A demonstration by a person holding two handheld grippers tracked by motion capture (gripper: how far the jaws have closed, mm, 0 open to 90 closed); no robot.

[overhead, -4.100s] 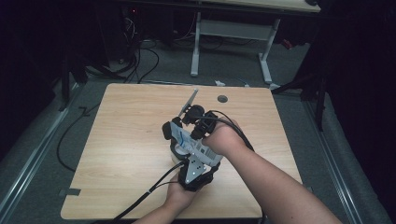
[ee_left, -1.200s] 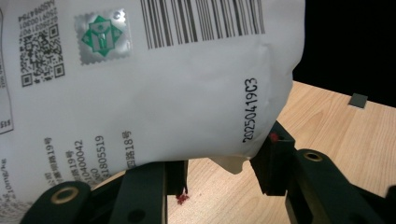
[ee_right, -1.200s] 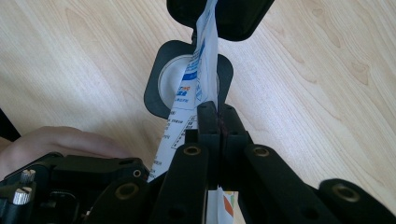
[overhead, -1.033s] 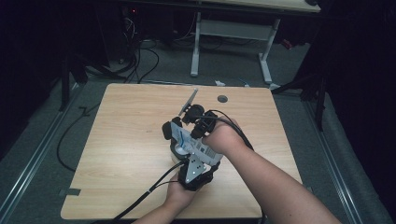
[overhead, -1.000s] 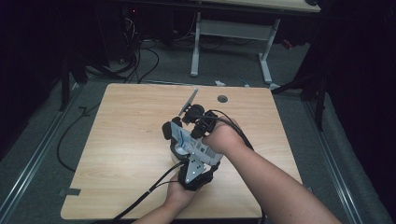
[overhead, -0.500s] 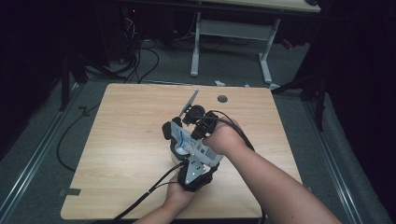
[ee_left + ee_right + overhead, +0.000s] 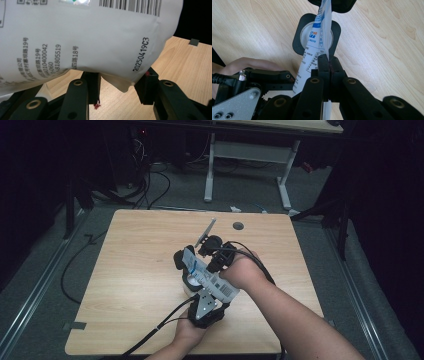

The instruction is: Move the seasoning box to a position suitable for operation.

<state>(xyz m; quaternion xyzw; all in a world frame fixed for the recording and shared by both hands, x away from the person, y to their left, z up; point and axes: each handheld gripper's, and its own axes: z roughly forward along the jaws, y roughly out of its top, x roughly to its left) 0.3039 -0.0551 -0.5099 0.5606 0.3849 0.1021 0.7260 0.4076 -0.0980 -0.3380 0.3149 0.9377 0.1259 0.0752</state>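
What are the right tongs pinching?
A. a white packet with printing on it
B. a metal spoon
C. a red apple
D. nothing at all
A: in the right gripper view the right tongs are shut on the edge of the white printed packet, which hangs over a round white thing in a black holder.

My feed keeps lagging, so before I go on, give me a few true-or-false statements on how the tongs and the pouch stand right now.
1. The right tongs are shut on the white pouch. True.
2. The pouch lies flat on the table. False: it is held up above the wood, over a round white cup in a black holder.
3. The left tongs are clamped tight on the pouch. False: in the left gripper view their jaws stand apart beneath the pouch's lower edge.
4. The pouch carries printed text and a barcode. True.
5. The person's two hands are at opposite table edges. False: they are close together near the middle.
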